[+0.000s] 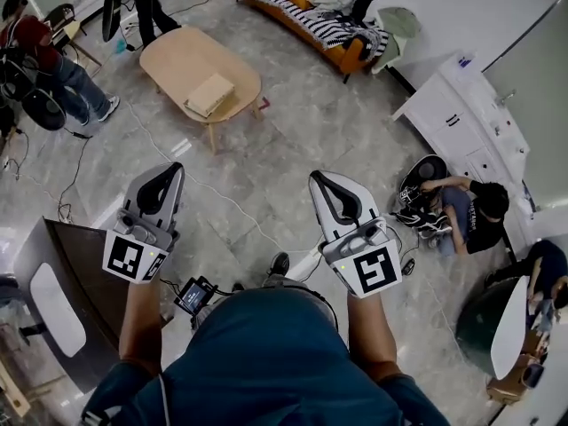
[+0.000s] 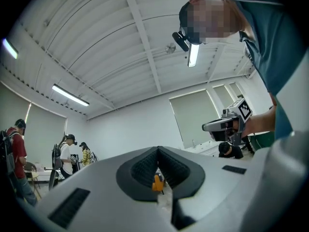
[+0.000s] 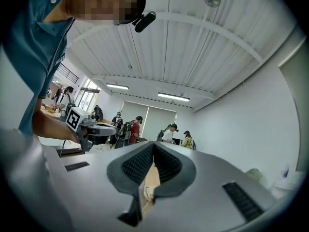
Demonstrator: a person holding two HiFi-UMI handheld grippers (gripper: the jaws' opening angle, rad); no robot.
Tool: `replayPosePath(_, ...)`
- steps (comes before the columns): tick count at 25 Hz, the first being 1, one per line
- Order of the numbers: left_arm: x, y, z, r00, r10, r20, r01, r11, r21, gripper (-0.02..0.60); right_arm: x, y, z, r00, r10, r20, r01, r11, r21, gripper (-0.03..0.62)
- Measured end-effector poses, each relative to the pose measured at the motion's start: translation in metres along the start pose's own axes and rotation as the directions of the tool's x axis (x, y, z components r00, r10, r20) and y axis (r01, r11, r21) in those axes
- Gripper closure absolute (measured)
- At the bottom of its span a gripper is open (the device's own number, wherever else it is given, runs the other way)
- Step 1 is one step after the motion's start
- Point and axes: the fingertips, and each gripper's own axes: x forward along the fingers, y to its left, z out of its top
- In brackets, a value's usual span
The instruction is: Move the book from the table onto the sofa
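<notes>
My left gripper (image 1: 170,172), right gripper (image 1: 318,181): jaws pressed together, nothing held. Book (image 1: 210,94) on table (image 1: 173,47) well ahead, nearer left gripper; long axis diagonal.

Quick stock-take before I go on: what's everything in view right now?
book: one, tan, lying on the table
table: one, light wood, oval, ahead to the left
sofa: one, orange with striped cover, beyond the table
cabinet: one, white, right side
bystanders: several, around the room's edges
left gripper: one, grey, shut, empty
right gripper: one, grey, shut, empty
</notes>
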Motion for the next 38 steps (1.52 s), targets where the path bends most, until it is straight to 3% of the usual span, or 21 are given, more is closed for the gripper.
replayPosePath(8,0.054,0.001,-0.004,0.996,0.083,-0.014,-0.083,0.996,0.032,0.577,0.029,-0.058,-0.022,0.996,0.086,0.034,-0.088,0.994,0.057,0.58)
replayPosePath(12,0.07,0.008,-0.014,0.995,0.092,-0.044,-0.091,0.995,0.035,0.577,0.045,-0.073,-0.032,0.993,0.108,0.056,-0.112,0.991,0.071,0.58)
replayPosePath(19,0.094,0.055,-0.04,0.995,0.093,-0.047,-0.093,0.996,0.007,0.577,0.101,-0.082,-0.046,0.993,0.114,0.032,-0.116,0.99,0.076,0.579)
replayPosePath(30,0.142,0.153,-0.069,0.999,0.038,0.005,-0.038,0.998,-0.045,0.577,0.208,-0.1,-0.049,0.996,0.083,0.018,-0.083,0.996,-0.012,0.58)
replayPosePath(38,0.178,0.198,-0.093,1.0,0.028,-0.013,-0.029,0.997,-0.07,0.577,0.269,-0.122,-0.069,0.995,0.094,-0.024,-0.094,0.996,0.005,0.58)
